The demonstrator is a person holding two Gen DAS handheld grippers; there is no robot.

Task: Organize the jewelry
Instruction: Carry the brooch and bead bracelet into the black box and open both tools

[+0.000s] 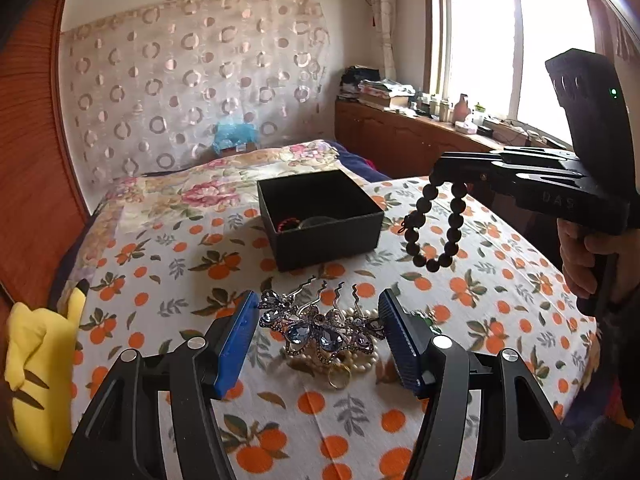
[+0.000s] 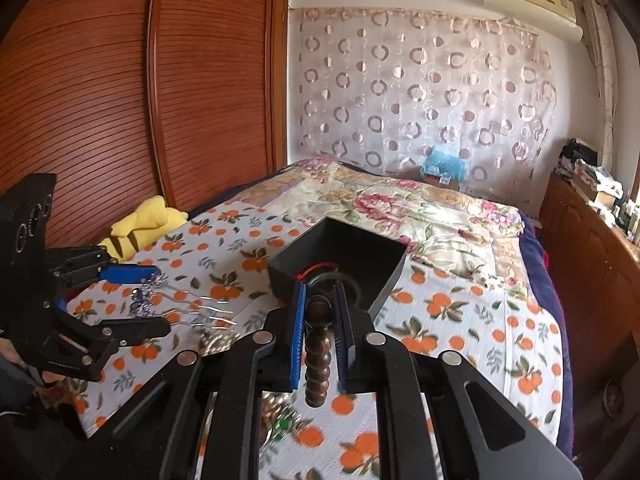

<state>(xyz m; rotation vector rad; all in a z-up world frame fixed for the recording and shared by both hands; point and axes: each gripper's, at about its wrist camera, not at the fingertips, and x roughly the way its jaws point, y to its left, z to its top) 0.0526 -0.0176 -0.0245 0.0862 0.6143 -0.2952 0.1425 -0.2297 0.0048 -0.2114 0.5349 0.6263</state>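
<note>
Our right hand-held gripper pinches a dark round-beaded bracelet dangling beside the black box mid-bed, while our left hand-held gripper clasps the blue-jewelled butterfly hair comb.

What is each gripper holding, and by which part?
Right gripper: dark bead bracelet, pinched at the top of its loop. Left gripper: blue butterfly hair comb, gripped across its jeweled ends.

Open cloth lies left of the black box; jewelry pile crowds its near side.
</note>
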